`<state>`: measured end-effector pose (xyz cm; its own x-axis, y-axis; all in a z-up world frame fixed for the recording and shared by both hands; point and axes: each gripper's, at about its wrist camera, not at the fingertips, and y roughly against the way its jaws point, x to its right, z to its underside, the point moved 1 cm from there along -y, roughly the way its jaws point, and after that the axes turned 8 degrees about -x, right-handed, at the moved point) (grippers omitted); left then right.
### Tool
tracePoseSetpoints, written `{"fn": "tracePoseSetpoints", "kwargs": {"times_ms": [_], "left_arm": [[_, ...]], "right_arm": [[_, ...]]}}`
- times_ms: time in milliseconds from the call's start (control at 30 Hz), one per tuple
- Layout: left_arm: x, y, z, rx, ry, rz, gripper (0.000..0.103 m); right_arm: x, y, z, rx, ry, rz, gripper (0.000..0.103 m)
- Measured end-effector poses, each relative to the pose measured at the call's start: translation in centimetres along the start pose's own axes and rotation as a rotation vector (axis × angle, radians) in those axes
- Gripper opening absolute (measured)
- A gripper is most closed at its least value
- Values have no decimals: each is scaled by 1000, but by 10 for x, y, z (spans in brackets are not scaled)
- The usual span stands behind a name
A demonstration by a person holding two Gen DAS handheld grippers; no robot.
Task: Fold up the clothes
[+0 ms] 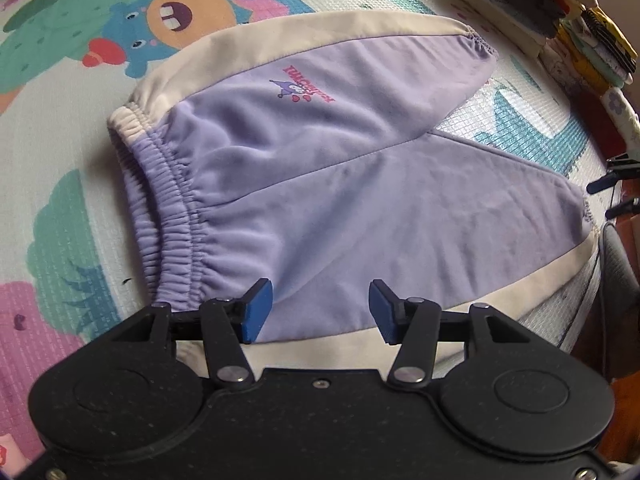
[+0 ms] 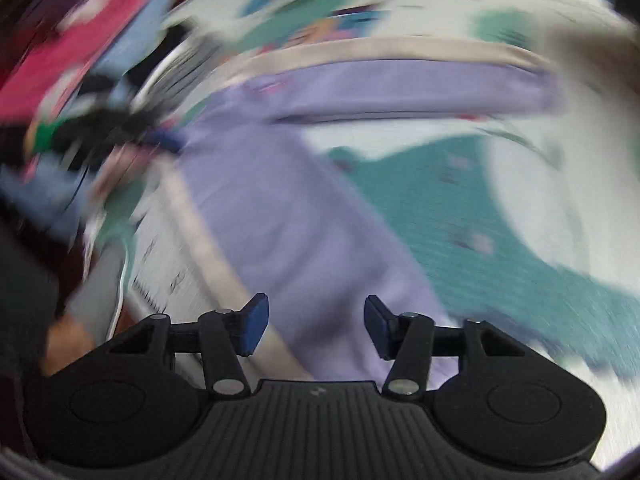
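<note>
A pair of lilac trousers (image 1: 320,184) with cream side stripes and a small cartoon print lies flat on the play mat, waistband to the left and both legs spread to the right. My left gripper (image 1: 320,308) hovers over the near leg close to the waistband; it is open and the pads touch no cloth. The right wrist view is smeared by motion. It shows the trousers (image 2: 280,220) running away from my right gripper (image 2: 316,324), which is open above a leg with nothing pinched. Blue-tipped fingers (image 1: 608,186) show at the right edge, by the near leg's cuff.
The colourful cartoon play mat (image 1: 60,120) lies under everything. A stack of folded clothes (image 1: 560,20) sits at the back right. In the blurred right wrist view, a heap of pink and blue garments (image 2: 80,40) fills the upper left.
</note>
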<state>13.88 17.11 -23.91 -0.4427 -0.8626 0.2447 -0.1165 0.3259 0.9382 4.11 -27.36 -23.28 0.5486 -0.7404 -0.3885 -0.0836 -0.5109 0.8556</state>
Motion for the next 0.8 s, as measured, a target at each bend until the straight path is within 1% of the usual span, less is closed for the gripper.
{"fn": "tracePoseSetpoints", "kwargs": {"times_ms": [33, 67, 100, 133, 167, 233, 300, 333, 400, 467, 533, 600, 667, 700, 800], "left_arm": [[-1, -1, 4, -8, -13, -17, 52], [-1, -7, 8, -43, -36, -60, 52], [-2, -12, 14, -82, -69, -98, 51], [1, -11, 20, -70, -123, -110, 52], [1, -11, 24, -89, -149, -120, 52], [-2, -6, 26, -97, -144, -114, 52], [-8, 6, 23, -47, -116, -90, 52], [-12, 12, 19, -8, -99, -96, 52], [-22, 24, 8, 62, -53, -147, 52], [-35, 31, -8, 127, 3, -203, 52], [-53, 31, -25, 167, 101, -221, 48], [-71, 27, -39, 191, 193, -190, 48], [-86, 20, -49, 202, 270, -174, 43], [-94, 17, -52, 202, 306, -155, 36], [-112, 11, -57, 220, 423, -105, 35]], "right_arm": [[-3, -11, 5, -42, 39, 42, 52], [-3, -21, 13, -81, 76, 92, 46], [-3, -25, 19, -102, 96, 117, 47], [-3, -24, 23, -109, 103, 122, 47], [-1, -23, 25, -128, 91, 125, 47], [7, -19, 25, -154, 47, 99, 47], [15, -12, 21, -136, 8, 58, 47], [19, -10, 13, -112, -12, 54, 47], [30, -7, -12, -44, -51, 67, 47], [45, -5, -43, 26, -63, 92, 47], [58, -7, -74, 85, -48, 137, 47], [73, -13, -101, 116, -32, 171, 51], [84, -21, -124, 132, -14, 208, 52], [89, -24, -134, 135, -11, 220, 52], [97, -42, -158, 118, -13, 223, 52]]}}
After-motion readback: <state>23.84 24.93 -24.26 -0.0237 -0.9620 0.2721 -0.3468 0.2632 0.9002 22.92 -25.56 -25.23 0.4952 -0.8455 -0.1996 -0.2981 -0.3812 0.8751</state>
